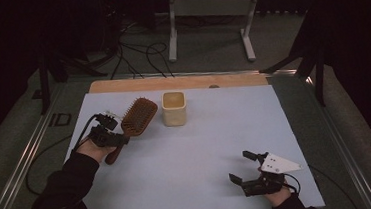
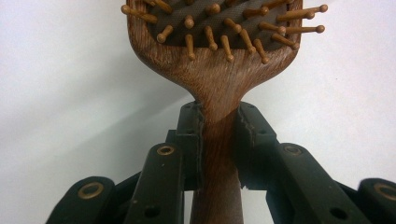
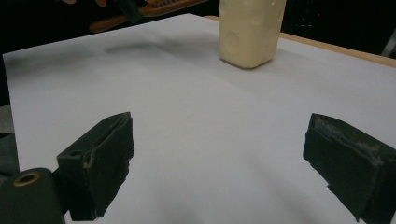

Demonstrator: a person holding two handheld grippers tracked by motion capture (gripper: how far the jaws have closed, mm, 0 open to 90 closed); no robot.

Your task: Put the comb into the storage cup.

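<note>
Right gripper [image 1: 247,171] nearest, at 5 o'clock on white sheet [image 1: 202,148], jaws wide apart, holding nothing. Left gripper [image 1: 118,138] at 9 o'clock, clamped on hairbrush [image 1: 135,119] handle just below head, bristles up. Likely bound for cream cup [image 1: 174,108] at 12 o'clock, just beside brush head. Best kept level, grip firm, swung clear of cup rim. Nothing else between them.

A person's left gripper [image 1: 117,138] clamps the handle of a wooden hairbrush [image 1: 135,119], its head angled away toward a cream cup [image 1: 174,108] just beyond the bristles. The right gripper [image 1: 242,166], jaws spread and holding nothing, sits well apart on the white sheet [image 1: 192,149], at the near edge, far from brush and cup.
</note>
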